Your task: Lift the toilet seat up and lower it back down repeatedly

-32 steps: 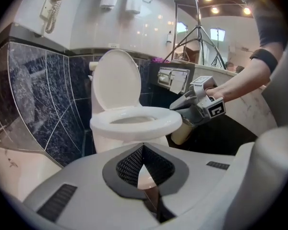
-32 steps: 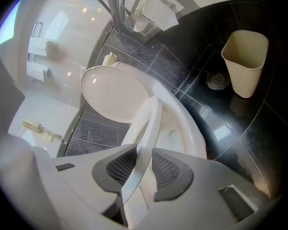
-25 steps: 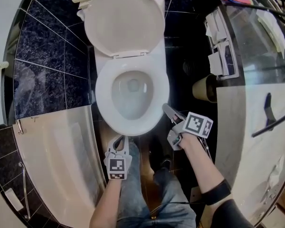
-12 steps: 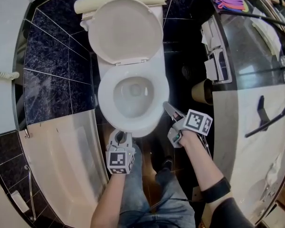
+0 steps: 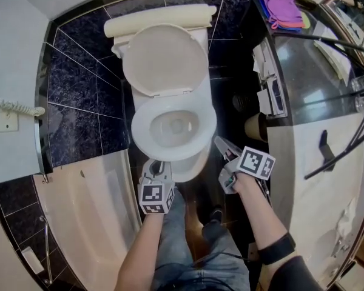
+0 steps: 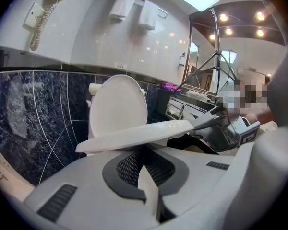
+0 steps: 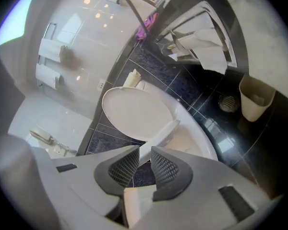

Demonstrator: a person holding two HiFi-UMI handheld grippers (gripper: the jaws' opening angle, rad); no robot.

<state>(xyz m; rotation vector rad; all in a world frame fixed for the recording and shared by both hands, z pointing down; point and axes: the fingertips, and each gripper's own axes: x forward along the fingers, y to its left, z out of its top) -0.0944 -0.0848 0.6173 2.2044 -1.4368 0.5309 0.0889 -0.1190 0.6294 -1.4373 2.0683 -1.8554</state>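
The white toilet point(image 5: 194, 165) has its lid point(image 5: 165, 59) leaning back against the tank. The toilet seat point(image 5: 144, 139) is tilted up off the bowl in the left gripper view point(image 6: 144, 134). My right gripper point(image 5: 219, 142) is at the seat's right side. Its jaws have just been closing, and the seat's edge point(image 7: 163, 133) runs between its pads point(image 7: 165, 169), which press on it. My left gripper point(image 5: 157, 166) is at the seat's front. Its jaws stand together with nothing between them, and their tips are hidden under the seat's front edge.
A bathtub point(image 5: 91, 205) lies to the left. To the right are a beige waste bin point(image 5: 255, 126), a floor drain point(image 5: 239, 102) and a stone counter point(image 5: 315, 162). A wall phone point(image 5: 6, 117) hangs at far left. The person's legs point(image 5: 188, 247) stand before the bowl.
Both grippers have risen, and the left one has moved in to the seat's front edge. The head view has shifted, so the toilet sits lower in the frame.
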